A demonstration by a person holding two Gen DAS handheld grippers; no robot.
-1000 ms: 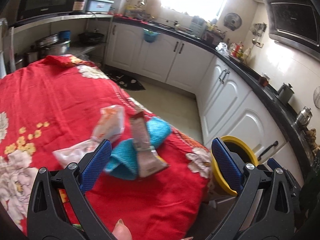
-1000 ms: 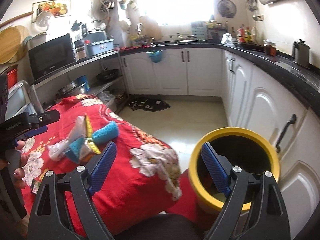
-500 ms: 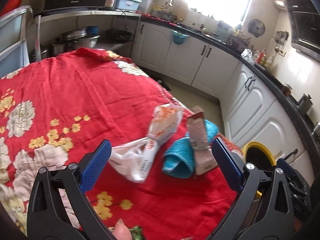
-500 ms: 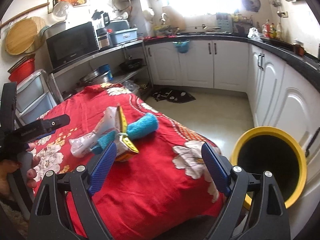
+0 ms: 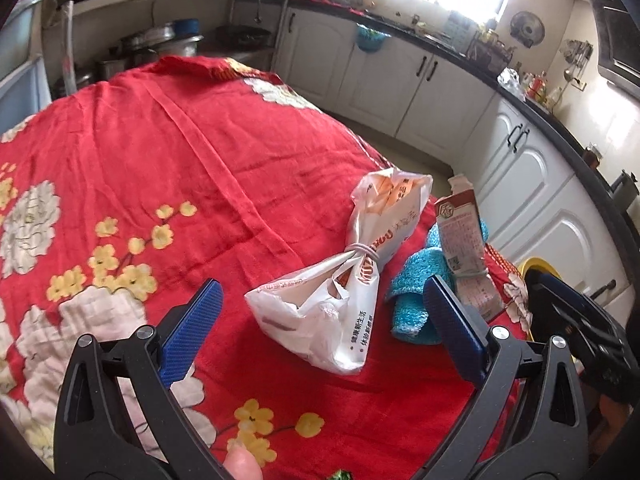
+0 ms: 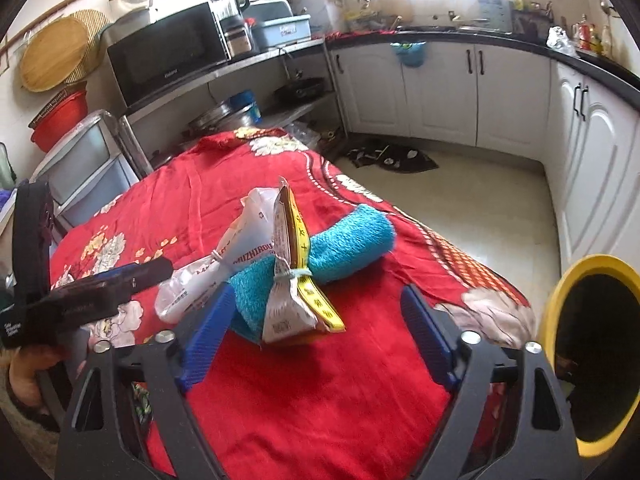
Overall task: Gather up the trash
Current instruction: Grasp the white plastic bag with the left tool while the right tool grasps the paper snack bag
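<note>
A white plastic bag (image 5: pixel 352 280) (image 6: pixel 224 264) tied with a rubber band lies on the red flowered cloth (image 5: pixel 160 152) (image 6: pixel 328 368). Beside it a banded carton wrapper (image 5: pixel 464 248) (image 6: pixel 292 280) rests on a blue towel (image 5: pixel 416 292) (image 6: pixel 352 244). My left gripper (image 5: pixel 320 316) hovers open just short of the bag, nothing between its blue pads. My right gripper (image 6: pixel 316 312) faces the carton and towel; its jaws are closing, the wrapper's near end between them, no pad pressing on it. A yellow-rimmed black bin (image 6: pixel 592 348) (image 5: pixel 536 268) stands off the table's right edge.
White cabinets (image 6: pixel 440 92) under a black counter run along the far wall and the right. A shelf rack with a microwave (image 6: pixel 168 56) and pots stands behind the table. Floor (image 6: pixel 480 208) lies between table and cabinets. A hand (image 6: pixel 24 376) holds the left gripper's handle.
Both grippers have come in lower over the table toward the pile. The bag now sits between my left fingers' line, the bin has slid to the right edge, and my right jaws have narrowed.
</note>
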